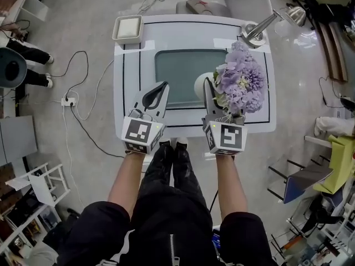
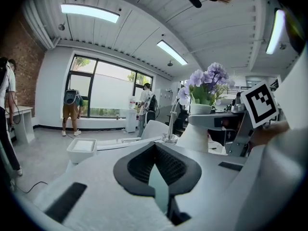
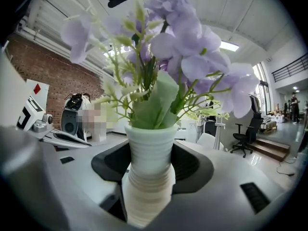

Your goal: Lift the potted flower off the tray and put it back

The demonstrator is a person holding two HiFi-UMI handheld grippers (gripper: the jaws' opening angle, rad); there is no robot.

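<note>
R gripper [image 1: 215,90] is clamped on the potted flower [image 1: 241,79], jaws spread fairly wide w/ a dark pad on each side of the ribbed white pot [image 3: 150,153], which stands upright between them. Purple blooms and green leaves rise above it. The plant sits at the right edge of the grey-green tray [image 1: 177,65], approx. over its rim; can't tell if the base touches the tray or hangs just clear. L gripper [image 1: 160,90] is near the tray's front-left part, jaws drawn together at the tips, nothing between them. Tray lies mid-bench [image 1: 183,29]. Small white dish [image 1: 127,27] at the far left corner, metal lamp [image 1: 260,29] at the far right. Both forearms reach out side by side.
</note>
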